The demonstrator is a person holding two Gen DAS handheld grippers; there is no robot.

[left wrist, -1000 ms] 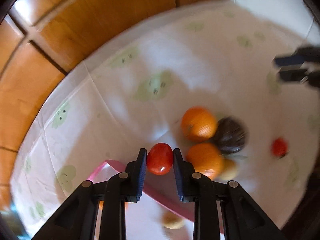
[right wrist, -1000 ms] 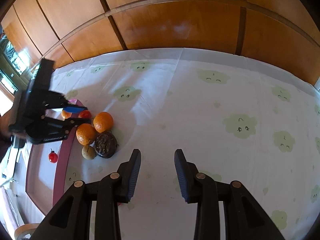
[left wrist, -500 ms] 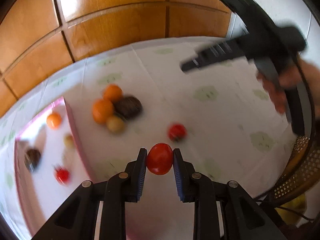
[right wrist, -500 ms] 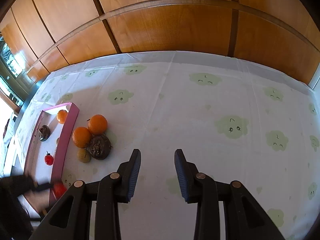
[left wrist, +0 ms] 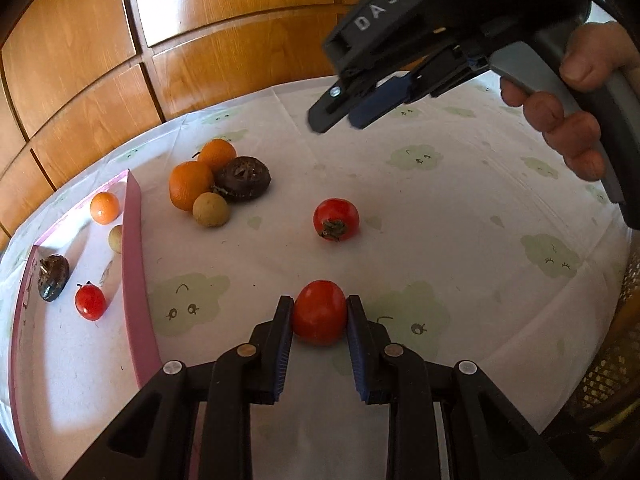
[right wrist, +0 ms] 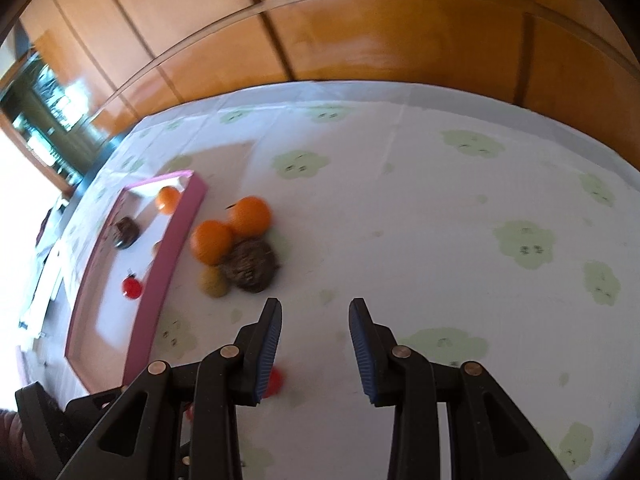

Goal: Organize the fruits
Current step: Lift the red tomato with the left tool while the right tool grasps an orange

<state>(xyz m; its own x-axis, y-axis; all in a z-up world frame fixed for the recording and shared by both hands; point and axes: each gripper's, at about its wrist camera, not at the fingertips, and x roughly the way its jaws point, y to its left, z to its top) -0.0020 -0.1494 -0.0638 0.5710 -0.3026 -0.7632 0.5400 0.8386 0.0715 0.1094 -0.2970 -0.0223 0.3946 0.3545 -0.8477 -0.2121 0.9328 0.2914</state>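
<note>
One round red tomato [left wrist: 319, 312] btwn clamped left gripper [left wrist: 320, 320] jaws, right gripper [right wrist: 314, 320] jaws apart w/ nothing between.

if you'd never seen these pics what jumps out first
A red tomato clamped in the left gripper, low and central in its own view above the cloud-print tablecloth. Next, the right gripper looming at upper right there, its jaws holding nothing. Then the fruit cluster beside the pink tray.
</note>
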